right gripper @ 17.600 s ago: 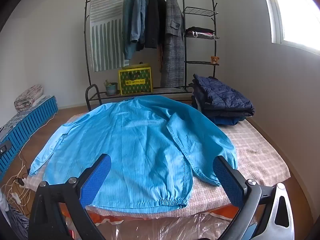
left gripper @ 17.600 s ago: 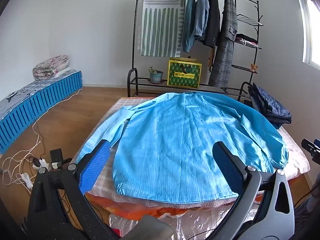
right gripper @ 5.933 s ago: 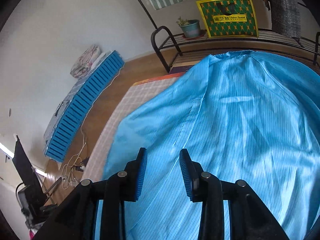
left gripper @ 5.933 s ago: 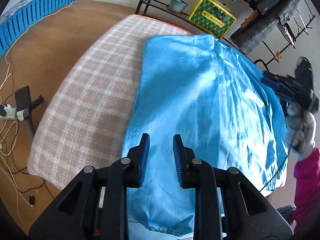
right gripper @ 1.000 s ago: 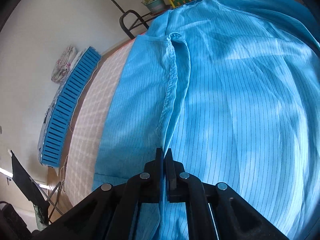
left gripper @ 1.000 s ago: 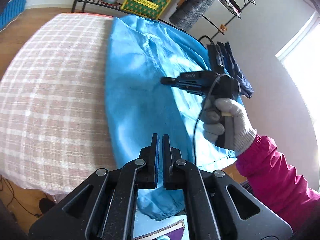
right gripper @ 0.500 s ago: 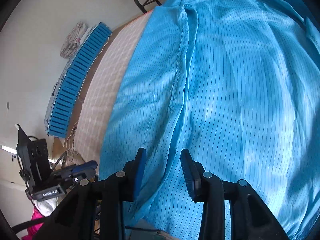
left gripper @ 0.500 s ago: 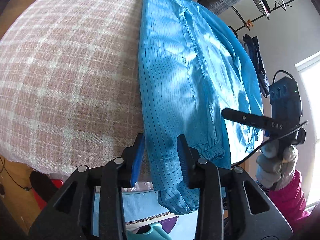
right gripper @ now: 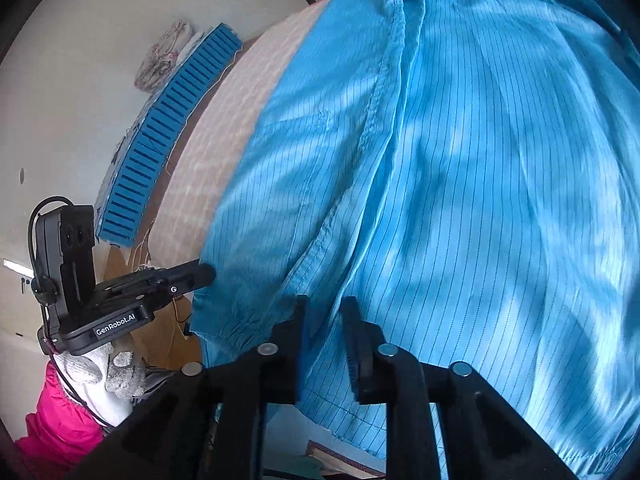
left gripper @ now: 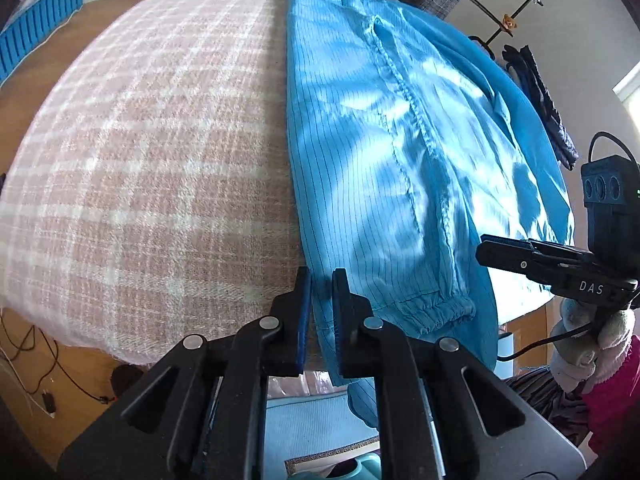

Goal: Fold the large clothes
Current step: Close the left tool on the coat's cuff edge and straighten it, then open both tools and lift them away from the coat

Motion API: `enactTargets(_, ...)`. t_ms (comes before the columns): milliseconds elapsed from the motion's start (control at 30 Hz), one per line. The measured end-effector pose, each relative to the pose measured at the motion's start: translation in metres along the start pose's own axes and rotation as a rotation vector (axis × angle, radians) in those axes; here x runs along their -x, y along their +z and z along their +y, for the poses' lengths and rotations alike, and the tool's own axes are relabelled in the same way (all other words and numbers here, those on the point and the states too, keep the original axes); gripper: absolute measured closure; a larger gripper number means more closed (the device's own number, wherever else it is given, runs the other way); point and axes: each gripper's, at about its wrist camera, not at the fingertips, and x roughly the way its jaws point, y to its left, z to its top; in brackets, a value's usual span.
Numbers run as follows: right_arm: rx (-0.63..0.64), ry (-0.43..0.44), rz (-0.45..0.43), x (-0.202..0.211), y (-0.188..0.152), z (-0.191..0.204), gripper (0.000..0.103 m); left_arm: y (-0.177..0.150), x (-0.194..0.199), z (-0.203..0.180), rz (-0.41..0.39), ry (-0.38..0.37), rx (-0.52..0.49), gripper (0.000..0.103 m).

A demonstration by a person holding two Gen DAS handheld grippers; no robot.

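Two narrow gaps to look at: in your left wrist view the left gripper point(left gripper: 321, 280) sits at the near hem corner of the blue jacket point(left gripper: 400, 152), jaws slightly apart with the folded edge between them but not pinched, and the jacket lies along the right part of the plaid blanket point(left gripper: 140, 160) with one cuffed sleeve point(left gripper: 436, 308) laid on top. In your right wrist view the right gripper point(right gripper: 323, 312) is parted too, hovering over the jacket's near hem beside the folded-over sleeve, holding nothing.
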Motion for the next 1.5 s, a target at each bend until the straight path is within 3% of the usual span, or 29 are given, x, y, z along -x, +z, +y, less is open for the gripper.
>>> enactTargets(100,0.064,-0.053,-0.112,0.025,-0.006,0.004,0.064,0.004,0.025,-0.007,-0.073,0.004,-0.020,0.096)
enactTargets(200,0.050,-0.083,-0.206,0.049,-0.014,-0.007,0.062,0.009,0.044,-0.018,-0.134,-0.001,-0.040,0.096)
enactTargets(300,0.023,-0.088,-0.247,0.068,-0.016,-0.023,0.062,0.014,0.055,-0.034,-0.171,-0.014,-0.066,0.096)
enactTargets(433,0.011,-0.120,-0.296,0.094,-0.020,-0.037,0.058,0.023,0.055,-0.056,-0.174,-0.037,-0.098,0.087)
enactTargets(500,0.009,-0.161,-0.322,0.107,-0.025,-0.039,0.050,0.027,0.052,-0.070,-0.166,-0.038,-0.123,0.080)
enactTargets(533,0.008,-0.187,-0.333,0.114,-0.023,-0.042,0.048,0.029,0.051,-0.077,-0.168,-0.042,-0.140,0.072)
enactTargets(600,0.005,-0.239,-0.346,0.127,-0.022,-0.047,0.034,0.035,0.048,-0.091,-0.178,-0.036,-0.178,0.064)
enactTargets(733,0.006,-0.314,-0.392,0.154,-0.033,-0.058,0.032,0.047,0.037,-0.112,-0.169,-0.041,-0.212,0.049)
enactTargets(833,-0.020,-0.372,-0.416,0.173,-0.043,-0.076,0.030,0.053,0.028,-0.125,-0.176,-0.053,-0.228,0.049)
enactTargets(1033,-0.190,-0.450,-0.460,0.208,-0.069,-0.140,0.030,0.065,0.006,-0.142,-0.170,-0.075,-0.240,0.049)
enactTargets(1167,-0.337,-0.410,-0.483,0.227,-0.083,-0.191,0.030,0.067,-0.008,-0.151,-0.148,-0.080,-0.258,0.049)
enactTargets(1500,-0.566,-0.446,-0.548,0.258,-0.104,-0.272,0.030,0.072,-0.026,-0.155,-0.106,-0.097,-0.256,0.049)
